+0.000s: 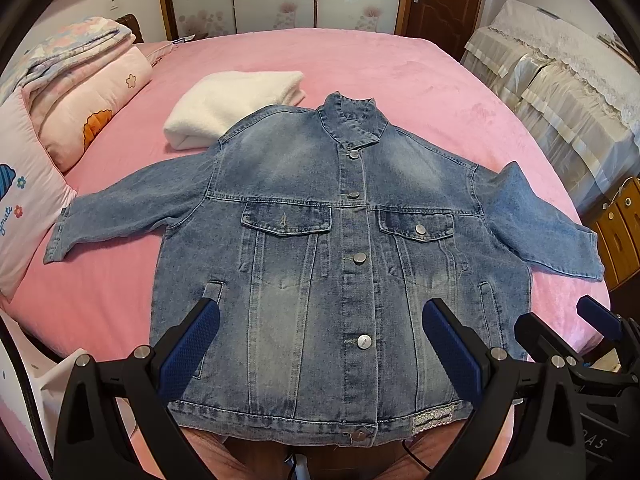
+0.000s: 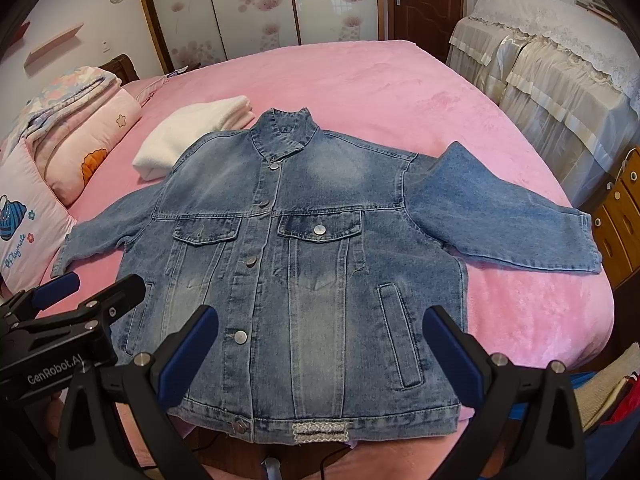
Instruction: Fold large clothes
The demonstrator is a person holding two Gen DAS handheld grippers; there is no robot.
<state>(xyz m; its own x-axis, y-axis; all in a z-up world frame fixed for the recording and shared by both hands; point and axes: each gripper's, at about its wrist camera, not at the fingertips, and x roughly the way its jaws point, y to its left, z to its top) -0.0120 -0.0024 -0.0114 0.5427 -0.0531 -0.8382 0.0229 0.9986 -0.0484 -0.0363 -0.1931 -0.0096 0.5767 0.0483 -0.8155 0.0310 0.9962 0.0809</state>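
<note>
Denim jacket (image 1: 340, 248) lies flat, front up, sleeves spread, over the middle of the pink bed (image 1: 420, 80). Bare bedspread beyond the collar and off the far right: open passage there. Folded white towel (image 1: 228, 104) touches the jacket's left shoulder, blocking that corner. Pillows (image 1: 80, 92) crowd the left edge, near the left sleeve cuff. Right sleeve cuff reaches the bed's right edge; wooden drawers (image 2: 620, 216) stand just beyond it.

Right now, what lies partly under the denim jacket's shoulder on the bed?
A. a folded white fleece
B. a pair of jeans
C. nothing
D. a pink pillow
A: the folded white fleece sits with its near edge tucked beneath the denim jacket shoulder.
</note>
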